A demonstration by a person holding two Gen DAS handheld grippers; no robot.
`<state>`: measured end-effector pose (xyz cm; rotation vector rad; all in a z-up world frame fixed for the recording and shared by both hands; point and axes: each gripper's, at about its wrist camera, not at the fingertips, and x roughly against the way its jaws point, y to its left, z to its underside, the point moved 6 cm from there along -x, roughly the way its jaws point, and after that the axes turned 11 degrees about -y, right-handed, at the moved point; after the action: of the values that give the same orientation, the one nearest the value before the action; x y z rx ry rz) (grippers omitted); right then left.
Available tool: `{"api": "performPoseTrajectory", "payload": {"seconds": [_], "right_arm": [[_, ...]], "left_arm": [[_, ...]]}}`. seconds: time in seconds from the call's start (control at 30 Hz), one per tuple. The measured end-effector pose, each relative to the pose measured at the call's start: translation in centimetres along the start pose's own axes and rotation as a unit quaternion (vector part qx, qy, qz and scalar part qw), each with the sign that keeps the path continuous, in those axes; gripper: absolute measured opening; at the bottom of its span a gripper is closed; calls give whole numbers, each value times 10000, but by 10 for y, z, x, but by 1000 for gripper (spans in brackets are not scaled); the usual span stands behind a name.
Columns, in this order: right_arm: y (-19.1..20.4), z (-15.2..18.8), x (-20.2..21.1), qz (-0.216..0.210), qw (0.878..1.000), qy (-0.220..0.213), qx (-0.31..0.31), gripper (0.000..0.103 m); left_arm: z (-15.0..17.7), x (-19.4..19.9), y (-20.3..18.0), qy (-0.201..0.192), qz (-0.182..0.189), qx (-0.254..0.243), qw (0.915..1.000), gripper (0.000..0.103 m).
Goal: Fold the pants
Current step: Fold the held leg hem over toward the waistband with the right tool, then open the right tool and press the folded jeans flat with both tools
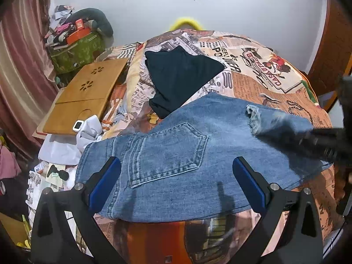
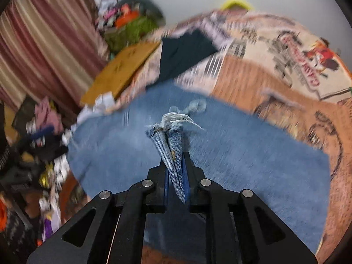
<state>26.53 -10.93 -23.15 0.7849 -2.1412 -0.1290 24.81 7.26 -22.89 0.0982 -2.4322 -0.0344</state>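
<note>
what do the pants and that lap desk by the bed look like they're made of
The jeans look like faded blue denim: twill weave, stitched back pocket, frayed white threads at the hem pinched in the right gripper. The lap desk looks like bamboo or light wood with a smooth, slightly glossy finish, flower-shaped vent cutouts and visible grain.

Black garment (image 1: 182,77) beside wooden board (image 1: 88,94).

- One pair of blue jeans (image 1: 176,151), one back pocket (image 1: 167,154) showing
- One dark folded garment (image 1: 180,77)
- One printed bedspread (image 1: 264,66)
- One wooden lap tray (image 1: 85,94)
- Two grippers: left gripper (image 1: 176,184), right gripper (image 2: 176,171)
- One green bag (image 1: 77,52), piled with clutter
- One striped curtain (image 1: 19,66)
</note>
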Motion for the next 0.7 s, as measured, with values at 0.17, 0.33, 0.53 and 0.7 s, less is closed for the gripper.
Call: {"api": "performPoseTrajectory", "payload": {"seconds": [0.17,0.33,0.53,0.7], "right_arm": [[13,11,12,-314,9994,120,99,47],[10,-1,49,-357,9989,-291,61,48],[-30,-25,92,154,9956,-925,-16,52],[-71,-31,113,531,9923,-1098,-201,52]], "left_arm": [[-12,4,-19,-107,119,-184,9997,102],[-29,8,-45,-263,251,-433,9984,102],[-52,4,-80,-370,561,-561,9962,102],[-70,-17,-116,-296,817,-656,9941,102]]}}
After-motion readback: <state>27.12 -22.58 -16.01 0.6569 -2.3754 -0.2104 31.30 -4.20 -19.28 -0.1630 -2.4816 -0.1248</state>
